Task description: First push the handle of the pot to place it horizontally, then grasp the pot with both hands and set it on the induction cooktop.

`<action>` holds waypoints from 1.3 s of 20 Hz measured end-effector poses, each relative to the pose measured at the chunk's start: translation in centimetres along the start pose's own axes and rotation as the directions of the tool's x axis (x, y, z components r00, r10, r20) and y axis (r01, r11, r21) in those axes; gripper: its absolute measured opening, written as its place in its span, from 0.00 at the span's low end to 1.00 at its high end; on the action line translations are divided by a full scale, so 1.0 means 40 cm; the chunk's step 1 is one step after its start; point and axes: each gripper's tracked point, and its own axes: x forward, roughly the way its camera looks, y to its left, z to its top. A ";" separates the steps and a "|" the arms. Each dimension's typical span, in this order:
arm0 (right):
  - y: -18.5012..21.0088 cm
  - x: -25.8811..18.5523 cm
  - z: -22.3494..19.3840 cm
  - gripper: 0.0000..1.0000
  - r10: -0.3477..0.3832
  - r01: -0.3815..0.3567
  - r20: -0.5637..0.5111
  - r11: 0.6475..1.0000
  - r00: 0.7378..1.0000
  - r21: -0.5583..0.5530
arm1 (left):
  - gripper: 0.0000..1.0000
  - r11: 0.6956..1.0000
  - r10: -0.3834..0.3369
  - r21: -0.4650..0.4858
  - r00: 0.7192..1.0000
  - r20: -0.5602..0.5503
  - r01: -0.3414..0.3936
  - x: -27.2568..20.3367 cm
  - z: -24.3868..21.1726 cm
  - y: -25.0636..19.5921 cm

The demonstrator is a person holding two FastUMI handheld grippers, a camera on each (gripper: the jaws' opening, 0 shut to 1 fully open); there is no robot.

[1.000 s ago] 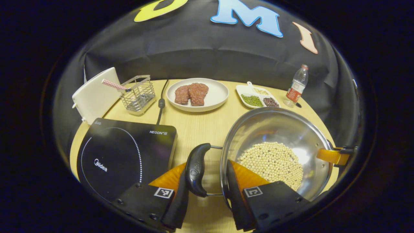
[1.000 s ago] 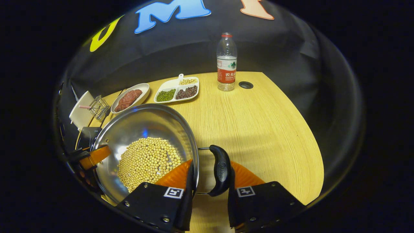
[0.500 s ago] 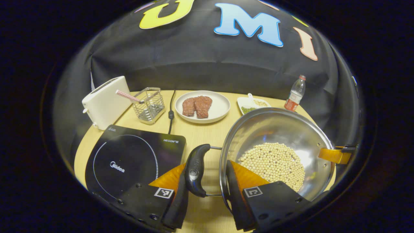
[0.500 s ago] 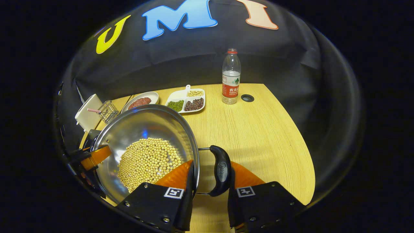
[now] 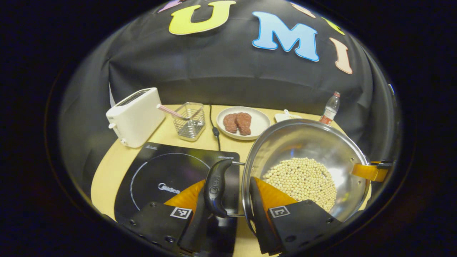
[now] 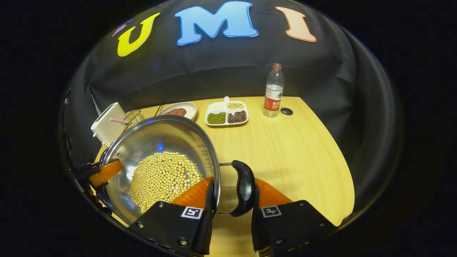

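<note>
A white toaster [image 5: 136, 116] is standing beside a wire basket [image 5: 189, 120] — meat plate [image 5: 244, 122], divided bean dish [image 6: 226, 114] and water bottle [image 6: 273, 91] are sitting farther along.

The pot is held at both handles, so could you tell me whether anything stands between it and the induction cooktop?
Nothing visible does. The pot hangs beside the induction cooktop, whose glass top is bare. The toaster, wire basket and plate of meat stand behind it, off the path.

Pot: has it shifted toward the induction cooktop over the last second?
Yes. In the left gripper view the pot, carried by its handle, now overlaps the induction cooktop; earlier bare table lay beneath that handle.
</note>
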 end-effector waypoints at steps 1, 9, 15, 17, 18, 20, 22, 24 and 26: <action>0.021 -0.006 -0.003 0.45 0.003 -0.003 0.000 1.000 1.000 -0.001 | 0.64 1.000 0.001 0.001 1.000 0.001 -0.001 -0.009 0.002 0.021; 0.198 -0.013 -0.014 0.45 0.012 -0.012 0.010 1.000 1.000 0.010 | 0.66 1.000 0.004 0.015 1.000 0.009 -0.004 -0.035 0.013 0.211; 0.324 -0.004 -0.029 0.45 0.014 -0.014 0.000 1.000 1.000 0.013 | 0.63 1.000 0.005 0.023 1.000 0.001 -0.006 -0.033 0.004 0.362; 0.360 0.006 -0.034 0.45 0.013 -0.013 -0.005 1.000 1.000 0.012 | 0.61 1.000 0.006 0.024 1.000 -0.001 -0.006 -0.027 0.000 0.404; 0.381 0.012 -0.040 0.45 0.013 -0.013 -0.007 1.000 1.000 0.011 | 0.61 1.000 0.007 0.024 1.000 -0.004 -0.007 -0.024 -0.002 0.426; 0.421 0.020 -0.047 0.45 0.012 -0.012 -0.012 1.000 1.000 0.009 | 0.61 1.000 0.009 0.018 1.000 -0.008 -0.009 -0.013 -0.013 0.466; 0.454 0.032 -0.054 0.45 0.012 -0.012 -0.017 1.000 1.000 0.001 | 0.63 1.000 0.011 0.008 1.000 -0.017 -0.011 -0.002 -0.026 0.506; 0.485 0.042 -0.065 0.45 0.014 -0.014 -0.025 1.000 1.000 -0.001 | 0.67 1.000 0.015 0.001 1.000 -0.026 -0.015 0.007 -0.040 0.537; 0.513 0.052 -0.072 0.45 0.017 -0.017 -0.035 1.000 0.999 0.003 | 0.61 1.000 0.019 0.000 0.999 -0.031 -0.019 0.020 -0.049 0.568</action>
